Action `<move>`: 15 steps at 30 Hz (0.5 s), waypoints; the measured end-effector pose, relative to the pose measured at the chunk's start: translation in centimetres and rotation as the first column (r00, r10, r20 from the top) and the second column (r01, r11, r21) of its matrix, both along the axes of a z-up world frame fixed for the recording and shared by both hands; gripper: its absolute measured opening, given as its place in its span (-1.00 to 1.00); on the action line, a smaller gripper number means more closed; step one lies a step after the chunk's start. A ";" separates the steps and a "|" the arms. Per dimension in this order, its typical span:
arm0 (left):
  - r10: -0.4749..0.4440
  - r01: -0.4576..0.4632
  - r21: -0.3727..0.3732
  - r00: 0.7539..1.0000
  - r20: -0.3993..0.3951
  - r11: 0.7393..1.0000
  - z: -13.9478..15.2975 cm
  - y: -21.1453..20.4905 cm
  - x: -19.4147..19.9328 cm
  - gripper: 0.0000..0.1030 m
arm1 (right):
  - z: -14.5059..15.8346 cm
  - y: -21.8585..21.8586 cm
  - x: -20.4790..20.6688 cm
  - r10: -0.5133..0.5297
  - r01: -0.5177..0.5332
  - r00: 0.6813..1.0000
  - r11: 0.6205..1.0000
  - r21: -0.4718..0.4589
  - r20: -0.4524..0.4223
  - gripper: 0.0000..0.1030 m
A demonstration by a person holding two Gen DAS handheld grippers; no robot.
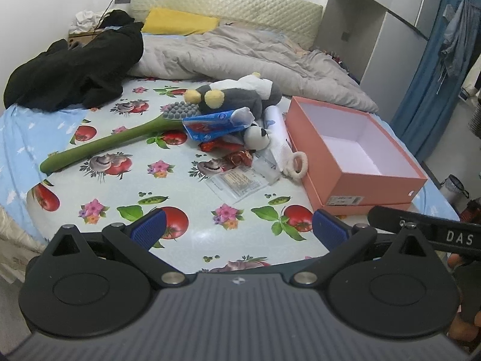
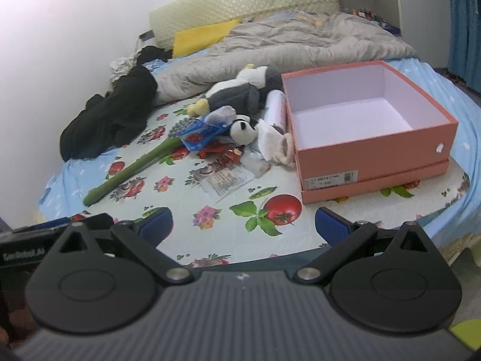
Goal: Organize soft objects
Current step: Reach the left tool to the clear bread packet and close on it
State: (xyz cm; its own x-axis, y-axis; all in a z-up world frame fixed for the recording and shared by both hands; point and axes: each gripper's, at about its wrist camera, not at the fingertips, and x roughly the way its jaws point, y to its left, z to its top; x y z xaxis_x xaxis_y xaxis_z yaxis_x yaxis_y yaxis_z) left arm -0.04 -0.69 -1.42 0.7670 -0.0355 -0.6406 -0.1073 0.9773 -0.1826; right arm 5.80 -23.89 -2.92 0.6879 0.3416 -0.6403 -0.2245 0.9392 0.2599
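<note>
Two grippers hang low over the near edge of the bed, both with blue ribbed fingers spread wide and grasping nothing: the left gripper and the right gripper.

Largest of the task's things is the salmon cardboard box, rigid, square-cornered, with a white interior that holds nothing; it sits on its own lid on the glossy, fruit-printed sheet at the right. A careless push on its wall would likely slide it across that slick sheet toward the bed's edge.

Next comes the heap of soft items just left of the box. The grey plush toy, furry with yellow feet, lies at the back of the heap, partly over a blue crinkly packet. Lifting the plush could drag the packet and shift the heap. The long green brush, with a firm handle and a grey knobbed head, lies with its head touching the packet; it looks hard, so boxing it would be a sorting error.

Smaller, a round panda plush sits in the middle of the heap, and white knitted cloth lies against the box wall. Both are limp, and a shallow pinch would probably catch only loose fibres and slip off.

Smallest are the shiny red wrappers and a flat clear sachet. These are thin and slippery, and fingers closing on a plush nearby may snag them too.
</note>
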 end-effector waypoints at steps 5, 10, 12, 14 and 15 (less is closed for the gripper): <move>-0.010 0.009 -0.022 1.000 -0.007 1.000 -0.9 0.5 1.1 1.00 | -0.5 0.0 0.7 -0.018 0.018 1.000 1.000 0.006 0.007 1.00; -0.034 0.033 -0.054 0.999 -0.020 0.998 -2.7 0.7 3.0 1.00 | -1.3 0.7 1.5 0.001 0.000 0.999 1.000 -0.025 0.036 1.00; -0.042 0.040 -0.053 0.999 -0.027 0.998 -3.5 0.6 3.9 1.00 | -1.7 0.8 2.0 0.005 -0.004 0.999 1.000 -0.018 0.034 1.00; -0.054 0.052 -0.056 0.998 -0.039 0.997 -4.5 0.6 4.9 1.00 | -2.4 0.7 2.8 0.000 0.000 1.000 1.000 0.021 0.006 0.99; -0.063 0.060 -0.057 0.997 -0.049 0.997 -5.0 0.7 5.5 1.00 | -2.7 0.7 3.2 0.000 0.000 1.000 0.999 0.035 -0.003 0.96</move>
